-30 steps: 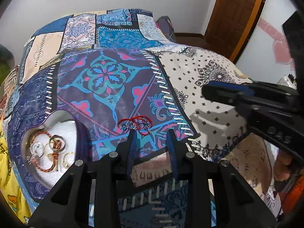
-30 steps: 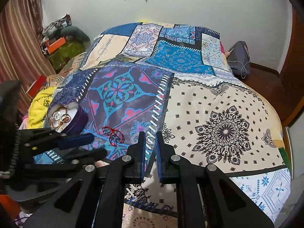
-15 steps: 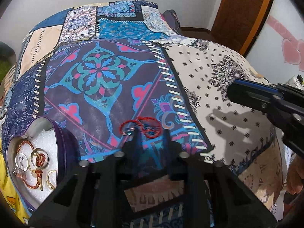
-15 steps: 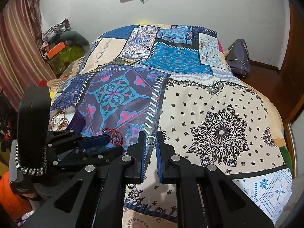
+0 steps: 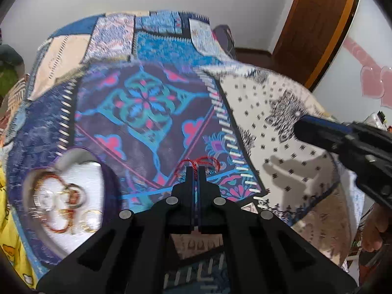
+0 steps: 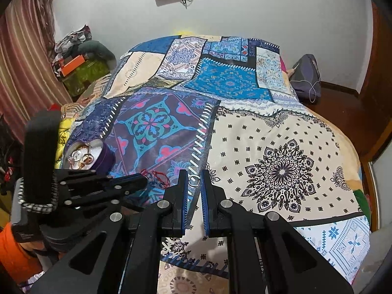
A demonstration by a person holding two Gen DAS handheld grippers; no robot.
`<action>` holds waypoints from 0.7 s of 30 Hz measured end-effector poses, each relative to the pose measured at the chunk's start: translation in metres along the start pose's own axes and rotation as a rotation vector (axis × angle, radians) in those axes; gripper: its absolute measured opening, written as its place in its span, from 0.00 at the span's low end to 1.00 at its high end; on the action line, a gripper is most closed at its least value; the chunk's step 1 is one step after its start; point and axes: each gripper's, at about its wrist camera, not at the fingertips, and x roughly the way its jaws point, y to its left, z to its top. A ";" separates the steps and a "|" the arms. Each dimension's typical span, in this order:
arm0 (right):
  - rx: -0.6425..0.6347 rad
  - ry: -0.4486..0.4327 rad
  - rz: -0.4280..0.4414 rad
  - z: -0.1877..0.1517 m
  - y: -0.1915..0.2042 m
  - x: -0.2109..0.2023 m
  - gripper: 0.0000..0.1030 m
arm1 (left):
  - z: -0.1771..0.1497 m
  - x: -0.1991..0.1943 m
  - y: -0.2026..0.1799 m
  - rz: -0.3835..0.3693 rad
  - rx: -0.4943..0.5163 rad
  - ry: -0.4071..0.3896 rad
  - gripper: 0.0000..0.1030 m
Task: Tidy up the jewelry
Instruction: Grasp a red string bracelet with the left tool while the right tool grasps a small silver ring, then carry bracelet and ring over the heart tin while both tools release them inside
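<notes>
Left gripper (image 5: 195, 171): jaws have just been closing and now pinch the red cord bracelet (image 5: 198, 163) on the patchwork bedspread (image 5: 269, 112) — a second ago they stood apart, short of it. Red loops show just past the fingertips; whether the bracelet is lifted, cannot tell. Left view blurred.

Heart-shaped box (image 5: 73, 196) sits to the left of that gripper, near it, open, with rings and bracelets inside — unchanged.

Right gripper (image 6: 194, 183): narrow gap, nothing between the pads, unchanged. A small silver ring (image 6: 194, 180) lies on the bedspread just beyond its tips.
</notes>
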 end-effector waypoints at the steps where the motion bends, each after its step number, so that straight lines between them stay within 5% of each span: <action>1: -0.001 -0.002 0.000 0.000 0.002 -0.001 0.09 | 0.001 -0.008 0.001 0.004 0.001 -0.020 0.00; 21: -0.071 -0.102 0.075 0.030 0.070 -0.021 0.09 | 0.023 -0.160 0.047 0.052 -0.034 -0.347 0.00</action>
